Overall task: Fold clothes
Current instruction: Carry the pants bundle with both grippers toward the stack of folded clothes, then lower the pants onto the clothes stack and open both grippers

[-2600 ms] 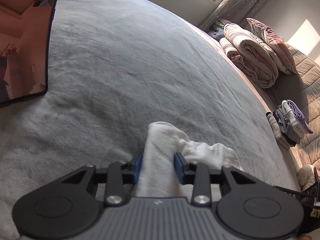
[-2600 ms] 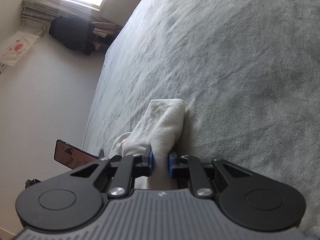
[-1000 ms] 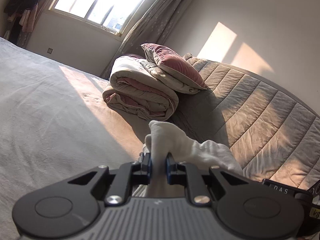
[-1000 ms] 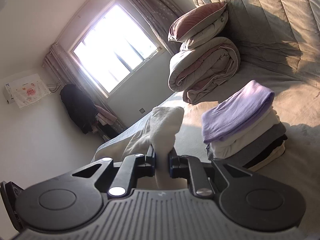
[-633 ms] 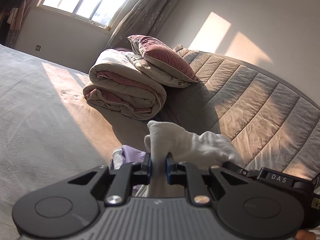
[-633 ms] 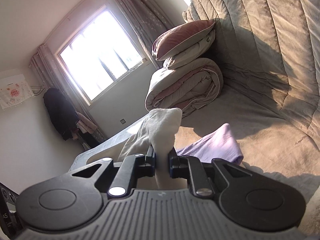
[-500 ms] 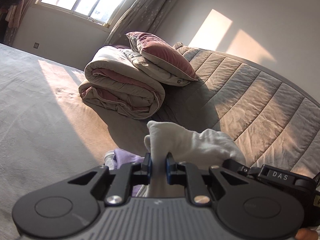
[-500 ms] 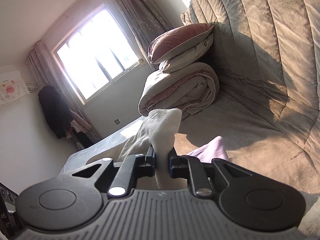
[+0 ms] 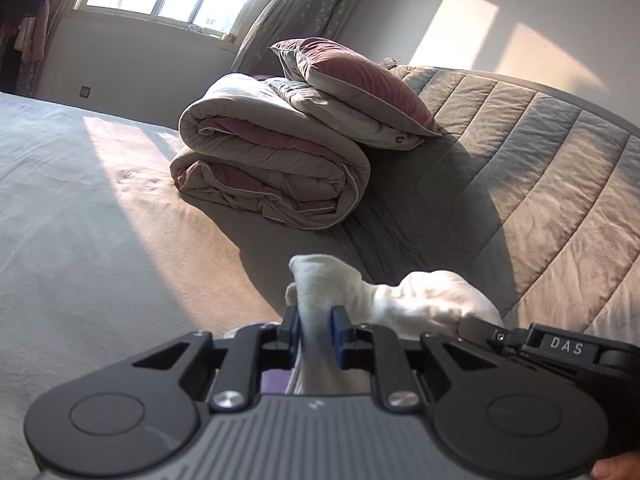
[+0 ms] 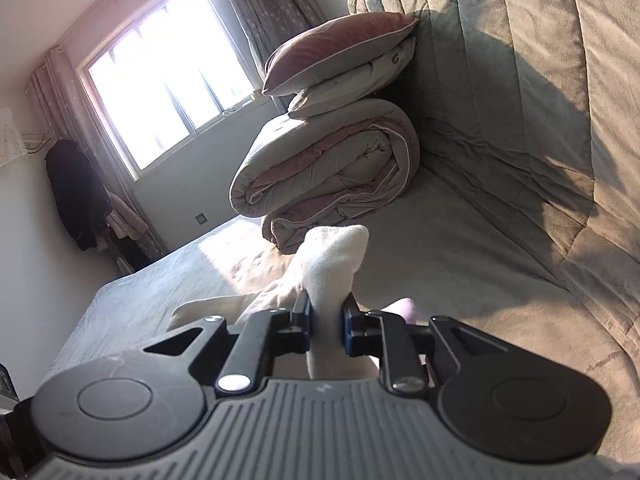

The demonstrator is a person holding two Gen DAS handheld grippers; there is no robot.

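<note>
Left wrist view: your left gripper [image 9: 315, 330] and right gripper [image 10: 327, 322] hold the white folded garment [image 9: 320, 288] at lower centre, jaws easing apart; release both ends together over the purple stack [image 10: 406, 305].

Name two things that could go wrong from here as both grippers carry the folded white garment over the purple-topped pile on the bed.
1. Both the left gripper and the right gripper have jaws opening with the white garment between them; released unevenly, its fold may slump.
2. Only a sliver of the purple cloth shows beneath, so the garment may land off-centre.
</note>
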